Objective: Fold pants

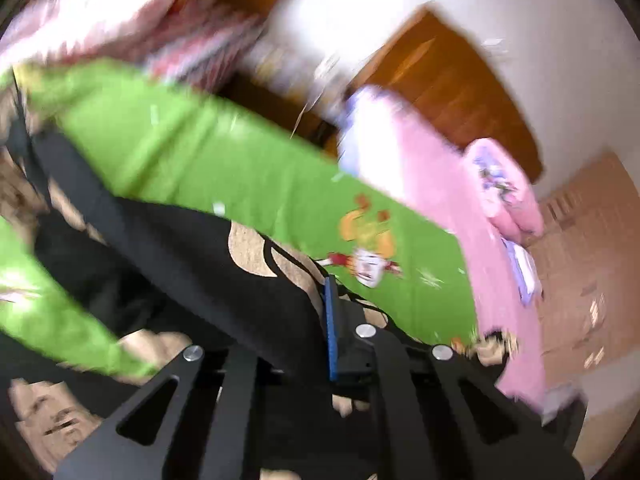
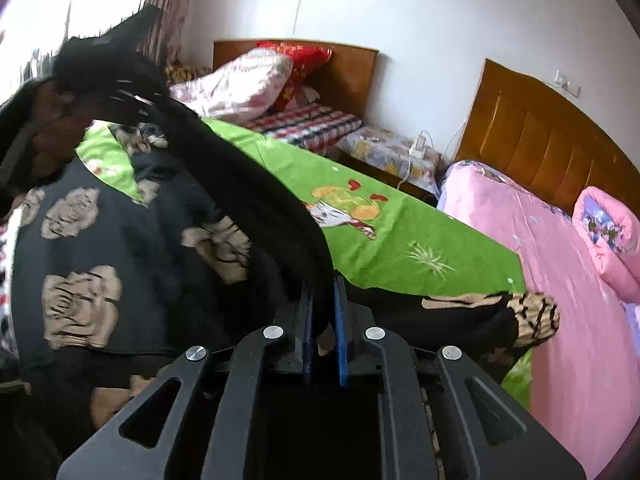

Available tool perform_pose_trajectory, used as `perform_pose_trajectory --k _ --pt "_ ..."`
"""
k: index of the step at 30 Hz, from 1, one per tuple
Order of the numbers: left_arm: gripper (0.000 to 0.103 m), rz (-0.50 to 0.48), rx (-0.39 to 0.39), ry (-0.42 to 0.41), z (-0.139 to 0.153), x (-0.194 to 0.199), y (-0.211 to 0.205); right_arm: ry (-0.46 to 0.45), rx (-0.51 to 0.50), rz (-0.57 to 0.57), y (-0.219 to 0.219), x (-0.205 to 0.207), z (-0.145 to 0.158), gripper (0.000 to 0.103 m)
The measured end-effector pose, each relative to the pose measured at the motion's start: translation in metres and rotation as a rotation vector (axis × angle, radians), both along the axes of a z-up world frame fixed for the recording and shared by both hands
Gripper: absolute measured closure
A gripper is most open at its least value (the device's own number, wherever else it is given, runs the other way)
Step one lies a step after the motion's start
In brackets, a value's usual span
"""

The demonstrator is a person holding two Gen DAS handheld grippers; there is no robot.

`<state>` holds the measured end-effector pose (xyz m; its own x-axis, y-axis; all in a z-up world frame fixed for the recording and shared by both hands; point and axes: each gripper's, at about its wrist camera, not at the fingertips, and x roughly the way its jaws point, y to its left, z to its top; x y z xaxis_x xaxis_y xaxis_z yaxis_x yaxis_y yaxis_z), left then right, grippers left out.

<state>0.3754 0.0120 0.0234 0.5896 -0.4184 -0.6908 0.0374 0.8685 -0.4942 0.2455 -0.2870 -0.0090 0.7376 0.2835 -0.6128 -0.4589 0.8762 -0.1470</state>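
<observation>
The pants [image 2: 132, 216] are black with large tan rose prints and lie bunched over the green sheet [image 2: 384, 248] of the near bed. In the right wrist view the right gripper [image 2: 322, 312] is pressed together on a fold of the black cloth; the blue pads [image 2: 341, 332] clamp it, and a band of fabric rises from them up and to the left toward the upper left corner of the view. More of the garment spreads to the left of the gripper, and a cuff end with tan stripes [image 2: 532, 312] lies to the right at the edge of the green sheet, touching the pink sheet [image 2: 560, 280] of the neighbouring bed.

The left wrist view is blurred. There the left gripper [image 1: 332, 328] is also pinched on the pants [image 1: 192, 248]: one blue pad [image 1: 330, 332] shows, the black cloth covers the other side, and fabric runs up and left from it across the green sheet [image 1: 200, 152].

Farther off stand a wooden headboard [image 2: 532, 136], a rolled pink quilt [image 2: 608, 236] on the pink bed at the right, and a far bed with a pale pillow [image 2: 240, 84] and a red cushion [image 2: 300, 60] against a white wall [image 2: 420, 8].
</observation>
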Motion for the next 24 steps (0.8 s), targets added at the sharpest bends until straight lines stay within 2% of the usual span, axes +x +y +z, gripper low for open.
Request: perform_pose_trajectory --k 1,2,5,8,10,12,14,16,19,22,24 --pt "0.096 -0.014 0.024 -0.065 0.011 -0.034 0.001 -0.008 0.011 0.003 0.001 -0.01 0.001 0.092" --pt "0.097 -0.025 0.029 -0.093 0.014 -0.056 0.005 -0.017 0.018 0.008 0.005 -0.026 0.0 0.092" --pt "0.098 -0.053 0.036 -0.123 0.0 -0.125 0.012 -0.003 0.008 0.008 0.012 -0.064 -0.014 0.091" --pt "0.093 -0.058 0.075 -0.121 -0.034 -0.168 0.018 0.045 -0.002 -0.017 0.014 -0.091 -0.033 0.077" --pt "0.091 -0.081 0.068 -0.05 -0.064 -0.172 0.024 0.076 -0.006 -0.04 0.014 -0.105 -0.044 0.062" --pt "0.077 -0.071 0.045 -0.017 -0.082 -0.178 0.033 0.085 0.03 -0.088 0.006 -0.124 -0.047 0.052" --pt "0.057 -0.056 0.034 -0.01 -0.089 -0.184 0.04 0.083 0.125 -0.136 -0.008 -0.143 -0.043 0.046" --pt "0.045 -0.061 -0.014 -0.013 -0.089 -0.187 0.049 0.088 0.242 -0.204 -0.031 -0.157 -0.037 0.045" --pt "0.036 -0.043 -0.04 -0.035 -0.082 -0.185 0.062 0.122 0.416 -0.319 -0.062 -0.157 -0.036 0.045" --pt "0.031 -0.025 -0.12 -0.032 -0.079 -0.184 0.074 0.225 0.666 -0.462 -0.1 -0.137 -0.048 0.045" --pt "0.03 -0.009 -0.134 -0.029 -0.078 -0.185 0.082 0.24 0.73 -0.493 -0.106 -0.129 -0.052 0.045"
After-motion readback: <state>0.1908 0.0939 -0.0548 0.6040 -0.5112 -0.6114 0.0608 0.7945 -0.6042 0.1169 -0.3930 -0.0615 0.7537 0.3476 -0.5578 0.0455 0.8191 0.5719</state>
